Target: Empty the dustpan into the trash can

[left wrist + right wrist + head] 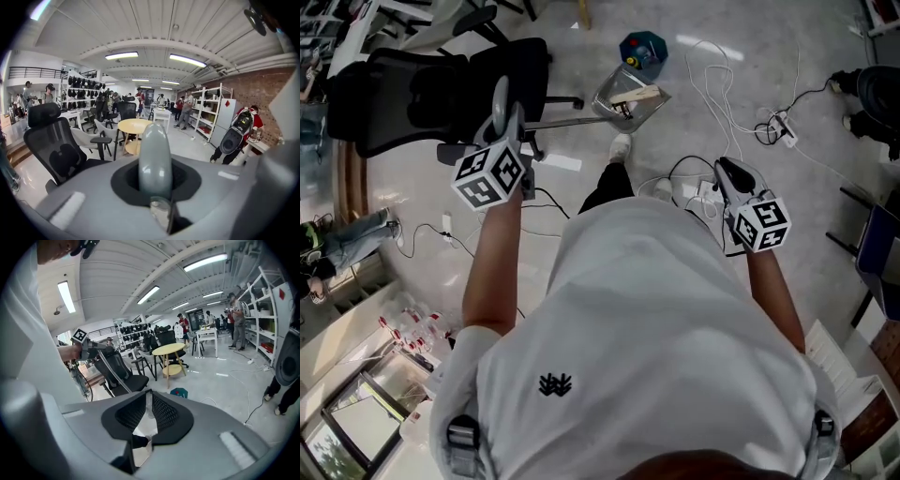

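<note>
Left gripper (508,111) on dustpan (619,97), pan rightward

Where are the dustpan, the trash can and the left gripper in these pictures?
dustpan (611,92), head view, on its bare metal wall.
trash can (654,45), head view, on its teal wall.
left gripper (510,120), head view, between its fingertips.

The long-handled metal dustpan (626,105) is tilted, holding a tan scrap (636,94), just short of the small teal trash can (643,49) on the floor.
</note>
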Motion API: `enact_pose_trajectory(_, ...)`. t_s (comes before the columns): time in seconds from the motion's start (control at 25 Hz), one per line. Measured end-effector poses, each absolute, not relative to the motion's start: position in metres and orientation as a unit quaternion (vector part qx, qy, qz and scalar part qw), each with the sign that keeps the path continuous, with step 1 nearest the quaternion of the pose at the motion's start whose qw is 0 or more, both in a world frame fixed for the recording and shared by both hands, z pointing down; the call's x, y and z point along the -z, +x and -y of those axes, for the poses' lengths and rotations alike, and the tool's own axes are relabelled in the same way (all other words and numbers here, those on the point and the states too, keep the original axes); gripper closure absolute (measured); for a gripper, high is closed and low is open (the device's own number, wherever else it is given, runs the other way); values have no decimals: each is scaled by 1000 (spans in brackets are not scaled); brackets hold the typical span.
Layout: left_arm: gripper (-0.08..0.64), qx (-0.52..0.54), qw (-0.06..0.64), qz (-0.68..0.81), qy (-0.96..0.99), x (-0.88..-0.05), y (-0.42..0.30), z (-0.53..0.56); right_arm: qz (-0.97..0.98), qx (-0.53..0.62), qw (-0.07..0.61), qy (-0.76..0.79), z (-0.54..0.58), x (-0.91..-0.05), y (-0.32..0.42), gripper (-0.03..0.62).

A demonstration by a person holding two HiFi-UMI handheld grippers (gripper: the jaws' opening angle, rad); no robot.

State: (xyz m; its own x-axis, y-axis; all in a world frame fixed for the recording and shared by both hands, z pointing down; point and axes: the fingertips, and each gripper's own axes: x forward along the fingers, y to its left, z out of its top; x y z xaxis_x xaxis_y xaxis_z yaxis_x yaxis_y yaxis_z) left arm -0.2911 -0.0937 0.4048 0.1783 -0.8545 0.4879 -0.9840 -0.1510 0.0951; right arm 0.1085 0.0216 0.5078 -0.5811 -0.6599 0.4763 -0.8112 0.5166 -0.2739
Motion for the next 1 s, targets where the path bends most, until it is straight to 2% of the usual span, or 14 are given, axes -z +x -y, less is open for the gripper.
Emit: enact_pose_trajectory(1.0, 465, -219, 124, 523, 814, -420, -277, 344, 767, -261, 148, 567, 45, -488, 99, 551)
